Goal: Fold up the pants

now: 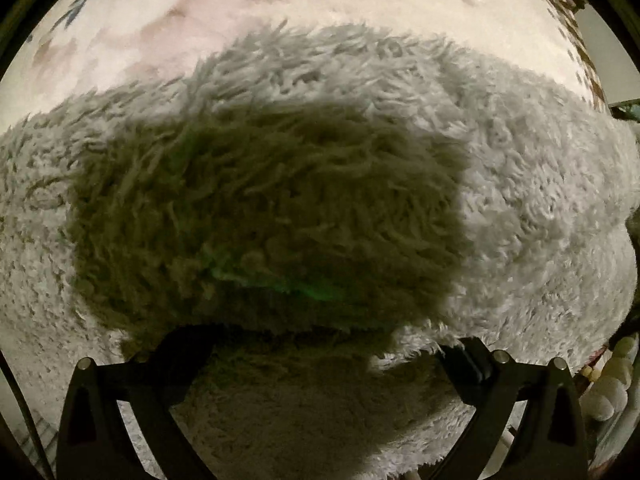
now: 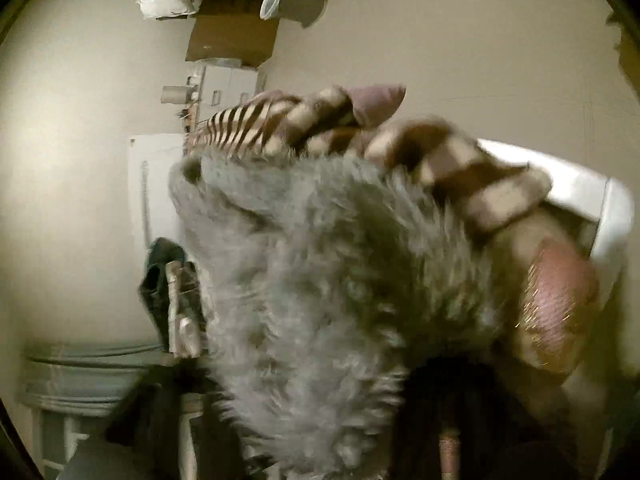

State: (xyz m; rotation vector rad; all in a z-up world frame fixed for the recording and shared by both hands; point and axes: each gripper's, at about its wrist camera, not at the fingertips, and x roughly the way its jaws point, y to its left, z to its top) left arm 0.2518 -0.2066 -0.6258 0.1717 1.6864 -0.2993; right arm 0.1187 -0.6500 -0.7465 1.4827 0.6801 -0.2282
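The pants are fluffy grey fleece. In the left wrist view the pants (image 1: 320,168) lie spread on a pale patterned bedspread (image 1: 224,12). My left gripper (image 1: 324,344) hovers just over them with its jaws wide apart, one black finger (image 1: 180,360) on each side, and its shadow falls on the fleece. In the right wrist view a bunch of the same fleece (image 2: 320,300) hangs right in front of the lens, blurred by motion, and hides my right gripper's fingers; it seems held there.
A brown-and-cream striped blanket (image 2: 440,160) and a pink cushion (image 2: 556,304) lie behind the lifted fleece. A cardboard box (image 2: 232,36) and other clutter stand by the wall. A white plush object (image 1: 608,384) sits at the bed's right edge.
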